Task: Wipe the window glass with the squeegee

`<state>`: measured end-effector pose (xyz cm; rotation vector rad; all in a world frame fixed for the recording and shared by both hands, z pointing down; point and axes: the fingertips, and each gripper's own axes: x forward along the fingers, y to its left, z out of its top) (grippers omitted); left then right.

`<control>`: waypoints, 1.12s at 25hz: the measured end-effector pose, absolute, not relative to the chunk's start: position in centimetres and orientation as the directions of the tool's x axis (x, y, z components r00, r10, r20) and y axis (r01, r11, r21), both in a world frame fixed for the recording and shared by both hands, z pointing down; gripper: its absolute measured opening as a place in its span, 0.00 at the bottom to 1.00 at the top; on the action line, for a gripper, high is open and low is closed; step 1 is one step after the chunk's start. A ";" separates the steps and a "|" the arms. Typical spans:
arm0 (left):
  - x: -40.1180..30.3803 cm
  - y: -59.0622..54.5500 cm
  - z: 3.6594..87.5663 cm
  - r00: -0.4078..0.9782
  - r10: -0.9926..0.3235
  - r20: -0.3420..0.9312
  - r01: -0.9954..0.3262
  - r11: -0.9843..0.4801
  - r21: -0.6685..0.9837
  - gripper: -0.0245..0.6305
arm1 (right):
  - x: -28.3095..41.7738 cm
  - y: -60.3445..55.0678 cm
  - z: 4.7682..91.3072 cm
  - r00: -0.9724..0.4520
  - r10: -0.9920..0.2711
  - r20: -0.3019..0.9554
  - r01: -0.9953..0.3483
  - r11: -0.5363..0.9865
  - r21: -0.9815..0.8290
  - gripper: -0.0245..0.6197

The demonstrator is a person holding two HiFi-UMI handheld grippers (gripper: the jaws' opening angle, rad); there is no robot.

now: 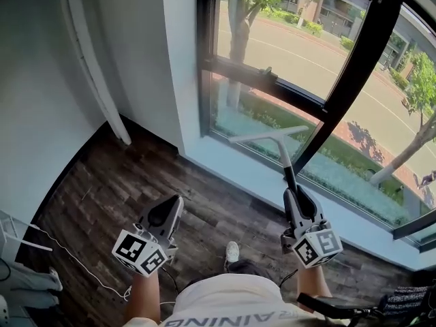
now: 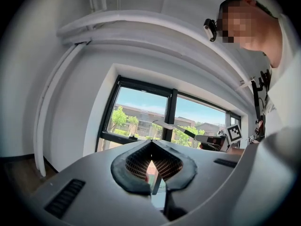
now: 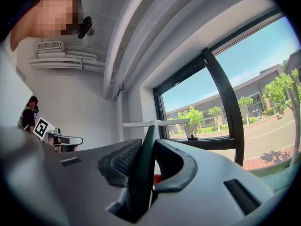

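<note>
The squeegee has a white blade (image 1: 268,136) and a dark handle (image 1: 289,172). It is held up in front of the lower window glass (image 1: 300,53), close to the black frame. My right gripper (image 1: 294,195) is shut on the handle, which runs up between the pads (image 3: 117,161) to the blade (image 3: 155,123) in the right gripper view. My left gripper (image 1: 174,206) hangs lower left over the floor, shut with nothing in it; its pads (image 2: 136,166) meet at the tip. The left gripper view shows the squeegee (image 2: 171,126) against the window.
A black mullion (image 1: 354,67) slants across the window above a white sill (image 1: 259,179). Dark wooden floor (image 1: 102,203) lies below, with a white cable (image 1: 75,261) at the left and a white pipe (image 1: 92,67) on the wall. Another person (image 3: 29,112) stands behind.
</note>
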<state>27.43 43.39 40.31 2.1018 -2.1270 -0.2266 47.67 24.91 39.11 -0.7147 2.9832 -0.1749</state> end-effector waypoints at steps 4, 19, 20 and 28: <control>26.5 37.8 39.6 -0.005 -1.000 -0.011 -0.983 0.003 0.185 0.06 | 46.7 19.3 38.7 -0.886 -0.459 -0.062 -0.450 0.885 -0.119 0.19; 24.2 25.9 40.1 0.001 -1.000 0.018 -0.987 0.002 0.158 0.06 | 43.3 7.4 40.0 -0.895 -0.444 -0.039 -0.436 0.890 -0.129 0.19; 23.8 25.5 40.5 0.006 -1.000 0.019 -0.987 -0.003 0.161 0.06 | 42.9 7.2 40.3 -0.894 -0.446 -0.034 -0.439 0.889 -0.128 0.19; 17.7 20.4 41.7 0.090 -0.996 0.009 -0.980 -0.087 0.179 0.06 | 38.4 3.5 40.5 -0.850 -0.526 -0.037 -0.521 0.848 -0.095 0.19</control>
